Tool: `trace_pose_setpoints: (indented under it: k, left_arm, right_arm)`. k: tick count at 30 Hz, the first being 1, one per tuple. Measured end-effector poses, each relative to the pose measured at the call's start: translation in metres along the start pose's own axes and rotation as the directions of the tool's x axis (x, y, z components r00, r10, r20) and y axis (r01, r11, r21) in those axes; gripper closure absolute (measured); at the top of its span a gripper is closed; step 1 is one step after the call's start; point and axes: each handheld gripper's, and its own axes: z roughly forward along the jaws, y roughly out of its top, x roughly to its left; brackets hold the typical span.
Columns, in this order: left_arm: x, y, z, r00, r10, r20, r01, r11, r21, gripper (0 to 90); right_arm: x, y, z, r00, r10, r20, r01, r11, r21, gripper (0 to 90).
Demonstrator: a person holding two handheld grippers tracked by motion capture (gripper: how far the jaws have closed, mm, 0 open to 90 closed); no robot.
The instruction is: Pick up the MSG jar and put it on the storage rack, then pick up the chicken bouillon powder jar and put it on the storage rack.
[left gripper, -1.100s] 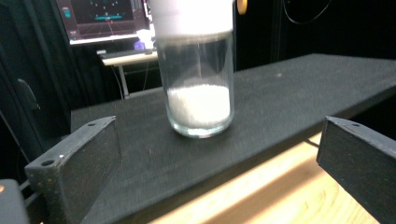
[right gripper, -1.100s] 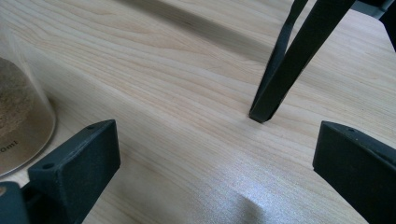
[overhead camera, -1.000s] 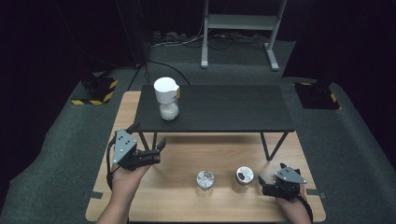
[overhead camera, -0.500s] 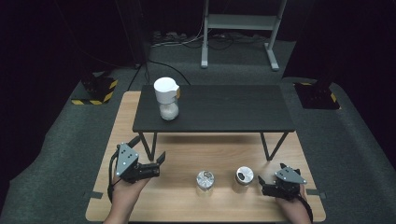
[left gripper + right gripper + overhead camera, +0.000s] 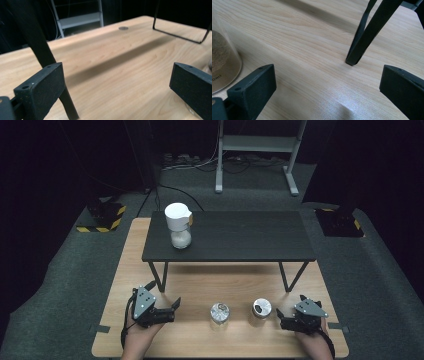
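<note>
Two small glass jars stand on the light wood table: one (image 5: 219, 312) near the middle front, one (image 5: 261, 308) to its right. The right jar (image 5: 222, 62) holds brownish powder. My left gripper (image 5: 172, 306) (image 5: 115, 75) lies at the front left, open, pointing right toward the middle jar, with bare wood between its jaws. My right gripper (image 5: 280, 316) (image 5: 327, 75) rests at the front right, open, just right of the right jar, not touching it. A white-topped container (image 5: 178, 225) stands on the low black table (image 5: 240, 237).
The black table's thin legs (image 5: 159, 275) (image 5: 367, 32) (image 5: 40, 42) stand on the wood just ahead of both grippers. A small grey disc (image 5: 123, 28) sits far off on the wood. Dark carpet surrounds the table, with a metal stand (image 5: 255, 145) behind.
My left gripper has moved back toward the table's front edge and lowered, now pointing right. The right gripper and both jars have stayed put.
</note>
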Motion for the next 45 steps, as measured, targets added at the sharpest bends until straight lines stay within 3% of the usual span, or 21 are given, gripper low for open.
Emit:
trace_pose_setpoints:
  k: [9, 15, 16, 18, 21, 28, 33, 45]
  left_arm:
    - [-0.004, -0.035, 0.013, 0.9999, 0.008, 0.011, -0.009, 0.9953, 0.097, 0.3]
    - [-0.006, -0.056, 0.02, 0.9995, 0.027, 0.018, -0.029, 0.9849, 0.17, 0.3]
    - [-0.005, -0.056, 0.021, 0.9993, 0.035, 0.012, -0.037, 0.9807, 0.192, 0.4]
    - [-0.006, -0.056, 0.021, 0.9985, 0.054, 0.008, -0.055, 0.9811, 0.186, 0.3]
    - [-0.008, -0.057, 0.022, 0.9947, 0.102, 0.01, -0.102, 0.9703, 0.219, 0.3]
    - [-0.007, -0.056, 0.023, 0.9964, 0.084, 0.01, -0.084, 0.9669, 0.241, 0.9]
    - [-0.009, -0.056, 0.024, 0.9934, 0.11, 0.03, -0.114, 0.9611, 0.251, 1.0]
    - [-0.008, -0.056, 0.024, 0.993, 0.105, 0.056, -0.115, 0.9627, 0.245, 1.0]
  right_arm:
    - [0.001, 0.0, 0.0, 1.0, 0.0, 0.005, 0.0, 1.0, 0.001, 0.1]
    - [0.0, 0.0, 0.0, 1.0, 0.005, 0.001, -0.005, 0.9999, 0.009, 0.1]
    - [0.0, 0.0, 0.001, 1.0, 0.006, 0.001, -0.006, 0.9999, 0.012, 0.1]
    - [0.0, 0.001, 0.001, 1.0, 0.004, 0.0, -0.004, 0.9999, 0.012, 0.1]
    - [0.0, 0.001, 0.001, 1.0, 0.004, -0.001, -0.004, 0.9999, 0.011, 0.1]
    - [0.0, 0.0, -0.001, 0.9999, 0.003, -0.011, -0.003, 1.0, -0.005, 0.0]
    - [0.001, -0.001, -0.003, 1.0, 0.009, 0.003, -0.009, 0.9994, -0.032, 0.0]
    - [0.006, 0.001, -0.008, 0.9998, -0.019, 0.007, 0.019, 0.998, -0.06, 0.0]
